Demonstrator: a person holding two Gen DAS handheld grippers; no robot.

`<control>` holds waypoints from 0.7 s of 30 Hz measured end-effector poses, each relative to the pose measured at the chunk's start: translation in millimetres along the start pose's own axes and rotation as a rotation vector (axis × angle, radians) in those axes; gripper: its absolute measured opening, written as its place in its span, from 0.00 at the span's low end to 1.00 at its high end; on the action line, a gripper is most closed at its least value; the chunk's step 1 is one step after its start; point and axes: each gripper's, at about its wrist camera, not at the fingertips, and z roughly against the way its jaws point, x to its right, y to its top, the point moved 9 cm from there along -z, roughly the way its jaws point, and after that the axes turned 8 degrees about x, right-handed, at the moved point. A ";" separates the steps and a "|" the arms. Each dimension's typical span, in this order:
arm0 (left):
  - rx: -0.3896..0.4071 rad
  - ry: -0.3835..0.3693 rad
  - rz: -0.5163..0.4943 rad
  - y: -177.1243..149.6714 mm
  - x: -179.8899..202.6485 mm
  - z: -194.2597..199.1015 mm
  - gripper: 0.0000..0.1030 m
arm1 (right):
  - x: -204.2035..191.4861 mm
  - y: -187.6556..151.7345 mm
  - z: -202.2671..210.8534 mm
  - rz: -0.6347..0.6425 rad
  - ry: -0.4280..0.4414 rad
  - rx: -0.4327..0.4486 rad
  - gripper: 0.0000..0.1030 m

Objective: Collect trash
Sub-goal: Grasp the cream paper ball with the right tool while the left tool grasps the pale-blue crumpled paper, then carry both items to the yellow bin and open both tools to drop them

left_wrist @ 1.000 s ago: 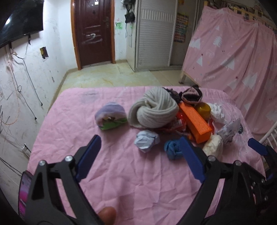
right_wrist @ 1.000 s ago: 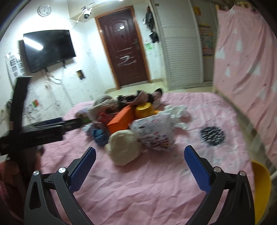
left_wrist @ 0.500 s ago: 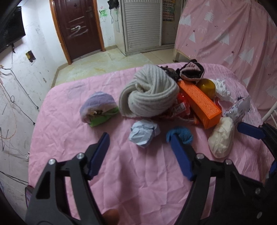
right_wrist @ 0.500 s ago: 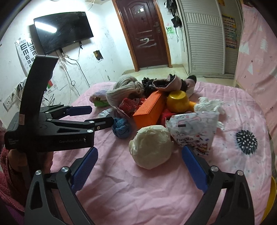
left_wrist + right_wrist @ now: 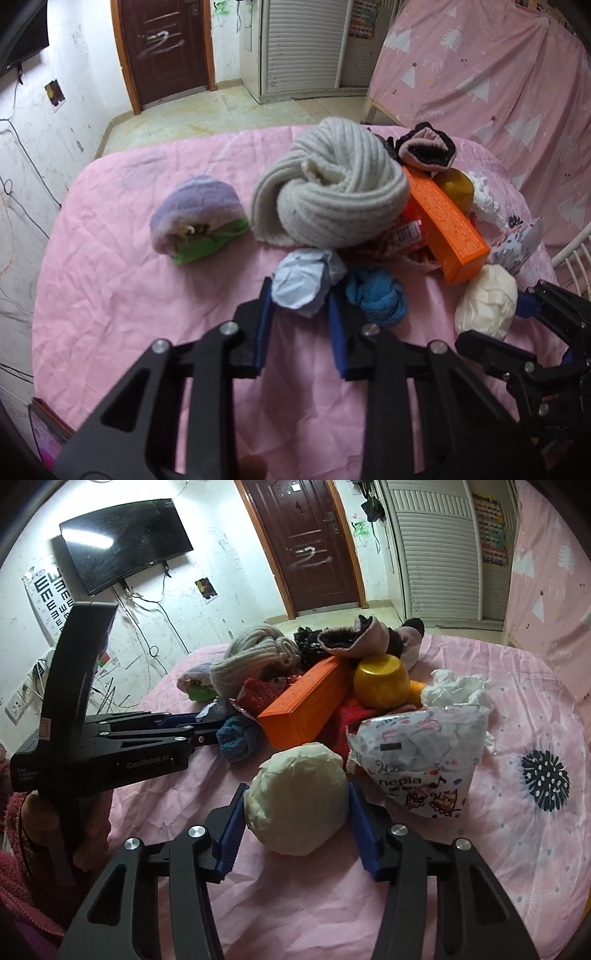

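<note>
On the pink bed sheet point(image 5: 110, 295) lies a pile of clothes and trash. My left gripper point(image 5: 301, 295) is shut on a crumpled pale blue paper ball point(image 5: 304, 280), which sits between its blue pads next to a blue knitted sock point(image 5: 376, 295). My right gripper point(image 5: 295, 801) is shut on a cream paper-wrapped ball point(image 5: 297, 797), its pads pressing both sides; the ball also shows in the left wrist view point(image 5: 485, 302). A printed tissue packet point(image 5: 421, 760) and a crumpled white tissue point(image 5: 458, 690) lie just right of the ball.
The pile holds a grey knitted scarf point(image 5: 332, 195), a purple and green sock roll point(image 5: 199, 218), an orange box point(image 5: 447, 225), a yellow cup point(image 5: 382, 681), red wrappers point(image 5: 402, 236) and dark pink socks point(image 5: 354, 638). A white rail point(image 5: 576, 254) stands at the bed's right edge.
Both grippers moved forward and down into the pile. The left one closed on the blue paper ball and the right one closed on the cream ball.
</note>
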 end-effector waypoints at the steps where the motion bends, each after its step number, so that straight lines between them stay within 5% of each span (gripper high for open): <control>1: 0.007 0.003 -0.001 -0.2 0.4 3.0 0.24 | -2.2 1.0 1.9 0.005 0.005 0.010 0.45; 11: 0.083 0.025 -0.031 1.0 10.8 43.5 0.24 | -10.7 7.7 31.2 0.003 0.035 0.078 0.45; 21: 0.122 -0.062 -0.138 21.9 86.6 65.8 0.24 | 43.5 9.1 88.9 -0.077 -0.052 0.200 0.45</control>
